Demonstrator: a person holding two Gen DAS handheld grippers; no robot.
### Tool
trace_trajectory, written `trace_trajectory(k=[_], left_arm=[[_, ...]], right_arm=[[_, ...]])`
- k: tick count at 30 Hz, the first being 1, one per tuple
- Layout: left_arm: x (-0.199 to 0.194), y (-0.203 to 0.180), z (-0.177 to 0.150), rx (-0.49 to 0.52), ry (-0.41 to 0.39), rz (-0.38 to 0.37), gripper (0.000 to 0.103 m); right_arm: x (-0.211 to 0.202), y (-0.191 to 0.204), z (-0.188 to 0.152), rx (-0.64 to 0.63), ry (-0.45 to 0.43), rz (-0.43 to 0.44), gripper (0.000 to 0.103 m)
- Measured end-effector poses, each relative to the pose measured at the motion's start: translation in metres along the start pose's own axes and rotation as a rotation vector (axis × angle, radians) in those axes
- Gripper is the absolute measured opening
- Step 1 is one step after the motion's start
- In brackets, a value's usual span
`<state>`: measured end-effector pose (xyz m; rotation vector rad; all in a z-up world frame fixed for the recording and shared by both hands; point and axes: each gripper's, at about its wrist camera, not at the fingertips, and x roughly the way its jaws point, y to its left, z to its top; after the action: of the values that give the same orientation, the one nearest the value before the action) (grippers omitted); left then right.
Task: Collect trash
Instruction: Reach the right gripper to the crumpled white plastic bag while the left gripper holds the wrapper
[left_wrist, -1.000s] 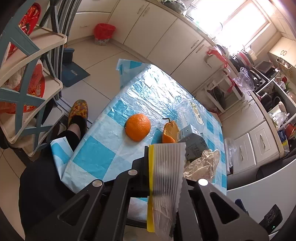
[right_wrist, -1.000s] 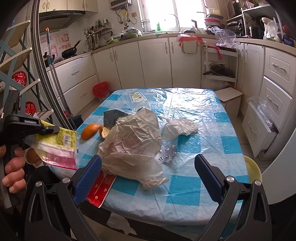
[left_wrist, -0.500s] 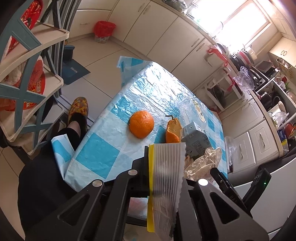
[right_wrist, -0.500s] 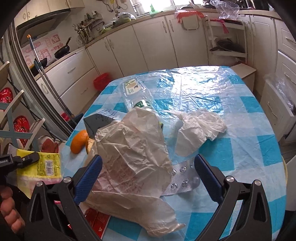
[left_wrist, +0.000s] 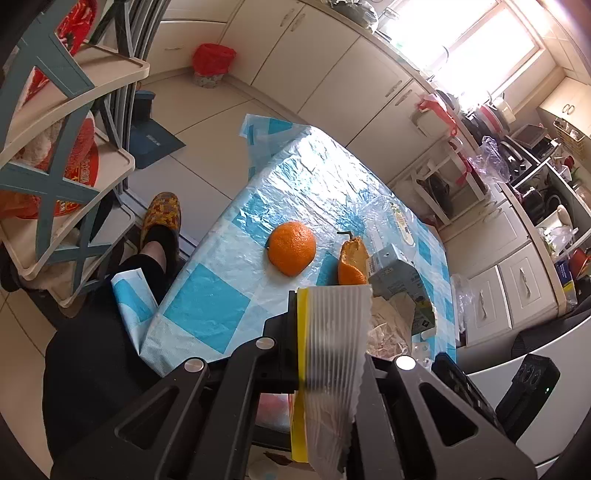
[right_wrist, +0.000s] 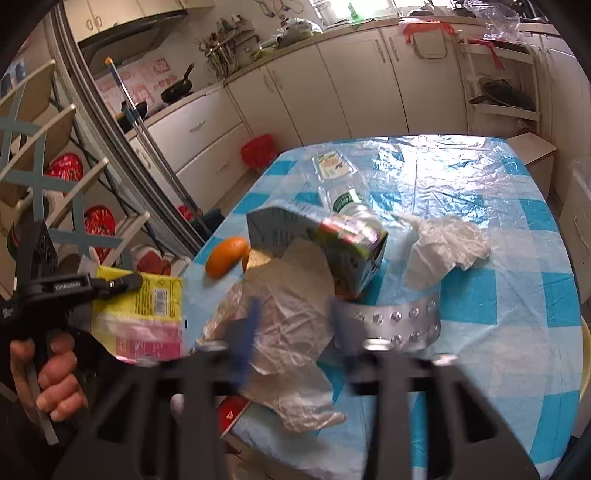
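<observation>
My left gripper (left_wrist: 328, 325) is shut on a yellow and pink snack wrapper (left_wrist: 332, 354), held off the table's near left corner; the wrapper also shows in the right wrist view (right_wrist: 144, 314). My right gripper (right_wrist: 291, 325) is blurred, its blue fingers (right_wrist: 243, 332) narrowed around a crumpled paper bag (right_wrist: 291, 317) at the table's front edge. Beside the bag lie a silver pill blister strip (right_wrist: 399, 321), an open carton (right_wrist: 317, 243), a crumpled white plastic bag (right_wrist: 447, 247), an orange (left_wrist: 291, 247) and a piece of orange peel (left_wrist: 352, 258).
The table has a blue and white checked cloth (right_wrist: 517, 295) under clear plastic. A clear bottle (right_wrist: 343, 195) lies behind the carton. A tiered shelf (left_wrist: 55, 158) stands on the left. A red bin (left_wrist: 212, 62) sits by the cabinets. My foot in a slipper (left_wrist: 160, 225) is beside the table.
My right gripper has moved forward and down onto the paper bag and its fingers have narrowed from wide open. The left gripper holds the wrapper nearly still.
</observation>
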<state>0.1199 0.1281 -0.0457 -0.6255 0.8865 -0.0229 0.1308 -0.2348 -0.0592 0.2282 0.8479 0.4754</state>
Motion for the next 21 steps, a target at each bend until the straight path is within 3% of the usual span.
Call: trace_trajectory(k=[1, 6, 7, 8, 9, 12, 21], left_arm=[[-0.001, 0.0, 0.0, -0.003, 0.001, 0.0, 0.001], [-0.007, 0.004, -0.002, -0.004, -0.006, 0.002, 0.001], [-0.008, 0.005, -0.002, -0.006, -0.006, 0.002, 0.001], [-0.009, 0.006, -0.002, -0.008, -0.007, 0.001, 0.001], [-0.009, 0.007, -0.002, -0.009, -0.008, 0.001, 0.001], [-0.012, 0.007, -0.002, -0.01, -0.013, -0.001, 0.001], [-0.02, 0.011, 0.001, -0.016, -0.034, -0.001, 0.001]], right_arm=[[0.003, 0.006, -0.006, -0.035, 0.005, -0.025, 0.096], [0.027, 0.025, -0.027, -0.174, 0.07, -0.101, 0.094], [0.033, 0.027, -0.029, -0.189, 0.084, -0.104, 0.076], [0.039, 0.027, -0.032, -0.198, 0.109, -0.1, 0.043], [0.046, 0.026, -0.036, -0.198, 0.144, -0.093, 0.03], [0.041, 0.022, -0.037, -0.18, 0.132, -0.063, 0.014], [-0.016, 0.026, -0.022, -0.134, -0.049, -0.004, 0.01]])
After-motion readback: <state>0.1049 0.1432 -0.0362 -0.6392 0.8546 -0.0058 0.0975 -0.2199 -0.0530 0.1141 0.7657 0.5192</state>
